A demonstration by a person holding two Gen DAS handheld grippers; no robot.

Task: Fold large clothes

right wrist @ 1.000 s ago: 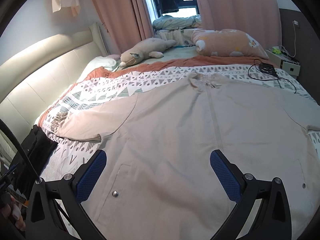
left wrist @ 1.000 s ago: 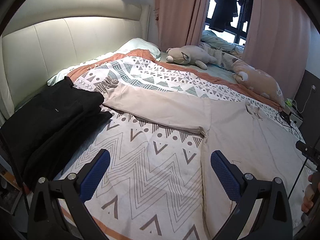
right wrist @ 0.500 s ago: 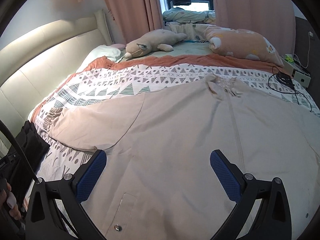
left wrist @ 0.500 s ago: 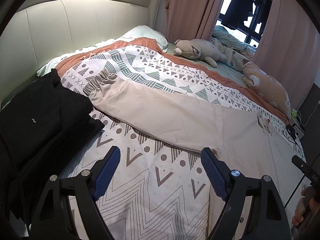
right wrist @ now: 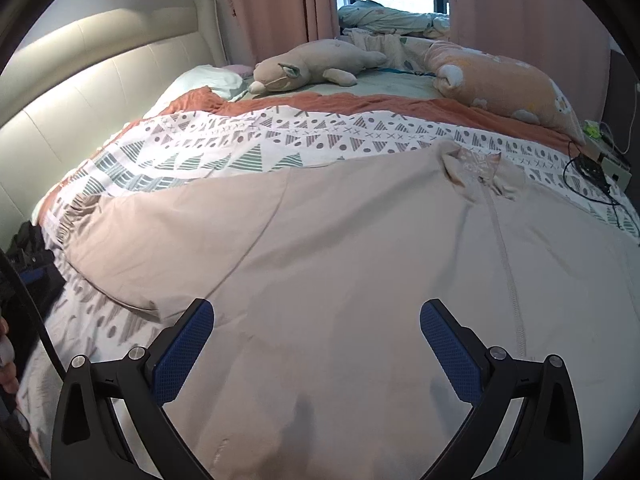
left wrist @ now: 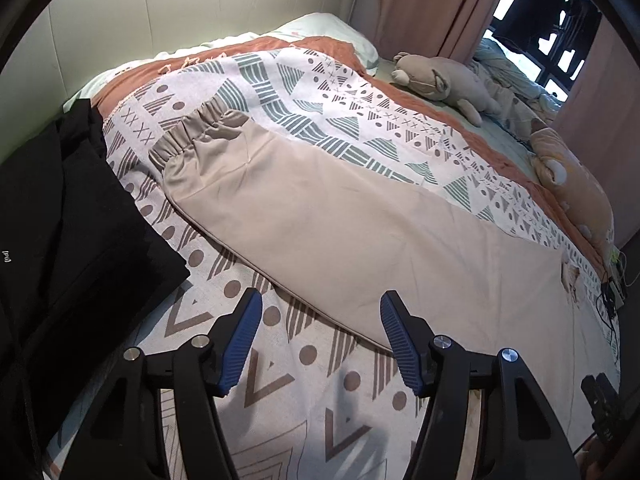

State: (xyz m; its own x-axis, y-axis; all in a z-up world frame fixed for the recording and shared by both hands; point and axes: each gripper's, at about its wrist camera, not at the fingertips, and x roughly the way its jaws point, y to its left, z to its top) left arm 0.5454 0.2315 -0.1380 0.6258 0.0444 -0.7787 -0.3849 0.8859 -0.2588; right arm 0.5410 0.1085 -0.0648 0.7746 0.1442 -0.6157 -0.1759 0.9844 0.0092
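Across the patterned bedspread [left wrist: 344,80] a large beige jacket [right wrist: 360,260] lies spread flat, front side up, its zip running down from the collar [right wrist: 476,168]; one sleeve [left wrist: 320,216] stretches away from the jacket's body toward the padded headboard [left wrist: 180,12], ending in a gathered elastic cuff [left wrist: 188,132]; beside that cuff, nearer the edge of the bed, sits a pile of black clothes [left wrist: 60,216]; beyond the jacket, toward the window, a grey plush animal [right wrist: 308,66] and an orange cushion [right wrist: 508,80] rest on the bed, and a tangle of black cable [right wrist: 592,176] lies near the jacket's far shoulder; the left gripper [left wrist: 320,340] hovers over the bedspread just beside the lower edge of the sleeve, its jaws partly apart and closing, with only bedspread and the sleeve's hem showing between the blue pads [left wrist: 400,344], no cloth pinched; the right gripper [right wrist: 316,352] hangs over the body of the jacket, just inside the armpit of that same sleeve, its jaws spread wide and holding nothing, the beige cloth lying flat and untouched beneath them.
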